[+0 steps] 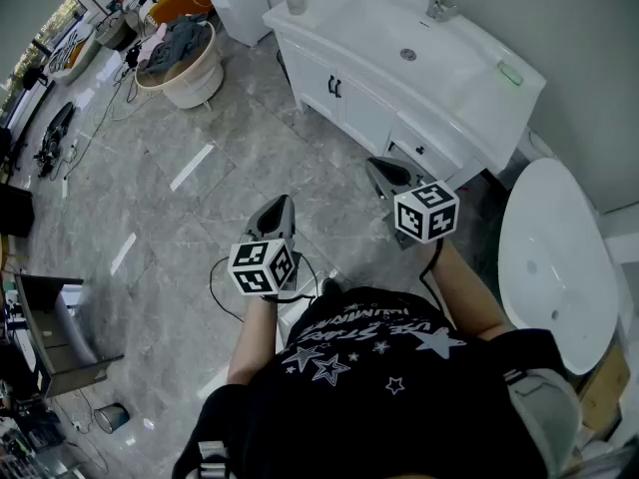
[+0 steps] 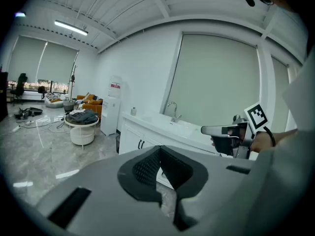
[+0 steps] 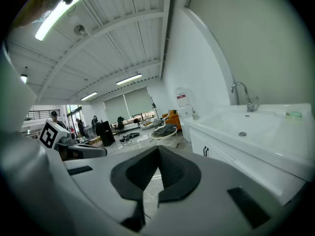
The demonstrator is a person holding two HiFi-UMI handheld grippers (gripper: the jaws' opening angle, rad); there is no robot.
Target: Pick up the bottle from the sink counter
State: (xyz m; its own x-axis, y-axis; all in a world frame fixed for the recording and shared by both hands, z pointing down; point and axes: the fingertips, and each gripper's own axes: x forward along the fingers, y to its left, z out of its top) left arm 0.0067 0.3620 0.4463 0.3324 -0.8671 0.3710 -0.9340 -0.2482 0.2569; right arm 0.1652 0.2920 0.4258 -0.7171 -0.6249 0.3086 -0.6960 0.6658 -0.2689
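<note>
Left tongs (image 1: 279, 206): jaws closed, pads meeting at the tips, nothing between them. Right tongs (image 1: 379, 168): jaws closed in the same way, empty. Both hang in the air over the grey floor (image 1: 180, 218), in front of the sink counter (image 1: 469, 83) and apart from it.

Bottle (image 1: 296, 3): stands upright at the left end of the sink counter, well apart from the tap (image 1: 436, 6) and from both tongs. It shows small and pale in every view; cap, label and contents cannot be made out.

Limits of view:
- Each gripper view has its lower half filled by that tool's own grey body, which hides the floor below it and part of the cabinet front.
- In the head view, the marker cubes cover the person's hands.
- A small green item (image 1: 510, 73) lies at the right end of the counter; its kind cannot be told.
- The white tub (image 1: 554, 257) shows only in the head view.
</note>
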